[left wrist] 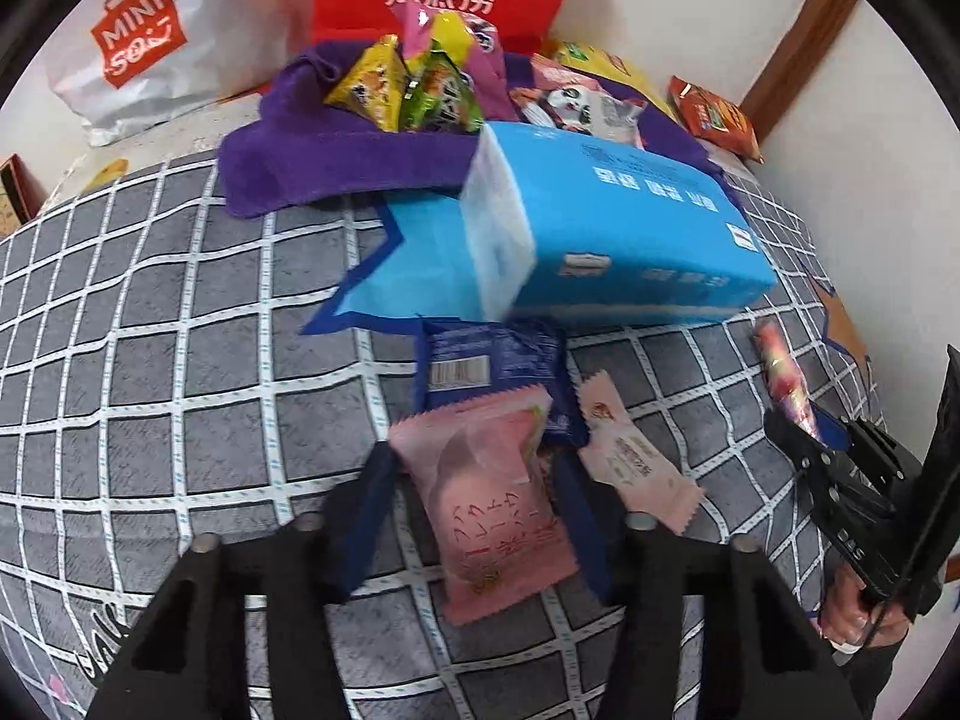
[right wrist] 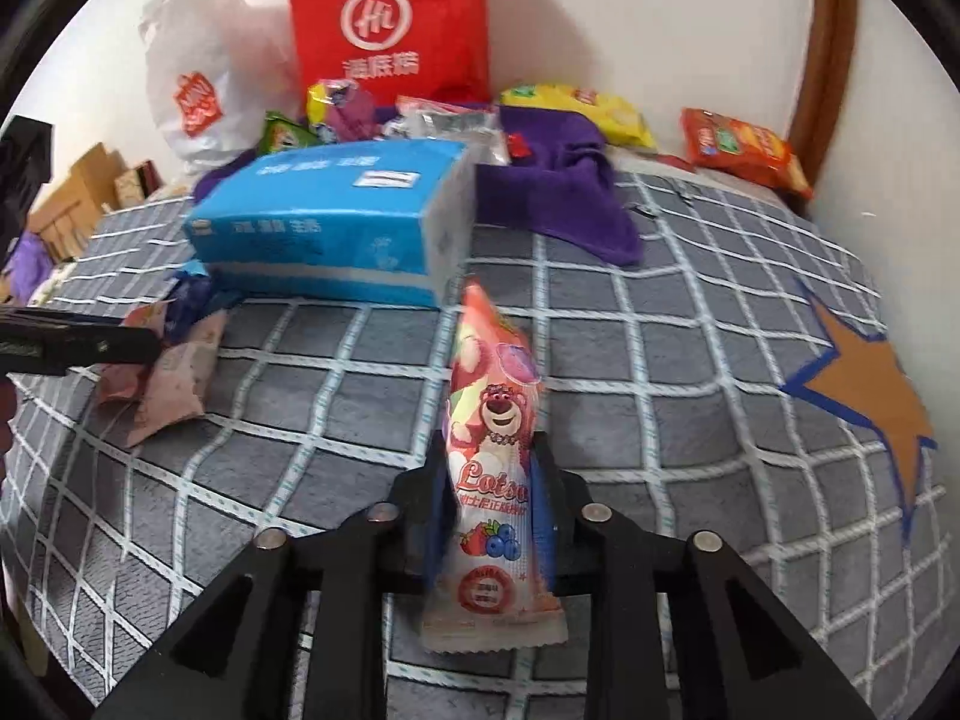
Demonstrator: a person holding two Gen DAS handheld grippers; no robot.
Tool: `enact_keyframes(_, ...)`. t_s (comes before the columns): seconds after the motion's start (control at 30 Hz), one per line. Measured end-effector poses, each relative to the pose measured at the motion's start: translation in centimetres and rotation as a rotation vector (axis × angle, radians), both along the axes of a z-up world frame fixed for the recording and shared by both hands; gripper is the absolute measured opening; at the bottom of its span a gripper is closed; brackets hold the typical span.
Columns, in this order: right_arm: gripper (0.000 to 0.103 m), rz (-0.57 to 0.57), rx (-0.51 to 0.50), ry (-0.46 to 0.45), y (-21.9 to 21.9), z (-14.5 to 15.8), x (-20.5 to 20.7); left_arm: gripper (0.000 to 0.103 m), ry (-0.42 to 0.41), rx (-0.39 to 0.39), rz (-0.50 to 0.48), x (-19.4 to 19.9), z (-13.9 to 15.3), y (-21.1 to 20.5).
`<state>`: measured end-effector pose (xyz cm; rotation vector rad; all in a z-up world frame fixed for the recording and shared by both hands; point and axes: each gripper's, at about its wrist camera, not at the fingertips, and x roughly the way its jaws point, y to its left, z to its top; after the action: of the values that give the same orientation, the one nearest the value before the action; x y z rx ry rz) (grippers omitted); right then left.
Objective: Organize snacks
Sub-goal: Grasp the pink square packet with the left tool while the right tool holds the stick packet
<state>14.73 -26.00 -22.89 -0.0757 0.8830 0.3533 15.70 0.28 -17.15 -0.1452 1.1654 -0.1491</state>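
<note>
A pink snack packet [left wrist: 489, 501] is clamped between the fingers of the left gripper [left wrist: 474, 474], its upper end reaching past the fingertips over a dark blue wrapper [left wrist: 492, 363]. A second pale pink packet [left wrist: 636, 456] is seen just to the right of that gripper, on the grey checked blanket [left wrist: 180, 360]. A tall strawberry-bear packet [right wrist: 492, 456] is gripped upright by the right gripper [right wrist: 489, 480], pinched at its lower half, with its top standing clear above the fingertips. A blue tissue box [right wrist: 336, 228] lies beyond it, partly on a purple cloth [right wrist: 570, 204]. Further snacks are heaped by a red bag [right wrist: 390, 18] against the wall.
</note>
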Motion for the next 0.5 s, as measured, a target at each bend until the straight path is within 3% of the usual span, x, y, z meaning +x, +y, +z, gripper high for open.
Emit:
enact_keyframes(0.13,0.056,0.016,0.043,0.003,0.0,0.4,0.9,0.042,-0.013,0.017,0.038,-0.6,0.2,0.9)
enact_keyframes(0.3,0.057,0.007,0.068,0.04,0.2,-0.1,2.3,0.043,-0.026,0.044,0.087,-0.8,0.2,1.0)
enact_keyframes(0.5,0.057,0.028,-0.014,0.024,1.8,-0.1,2.7,0.046,-0.074,0.139,0.096,-0.9,-0.2,-0.4)
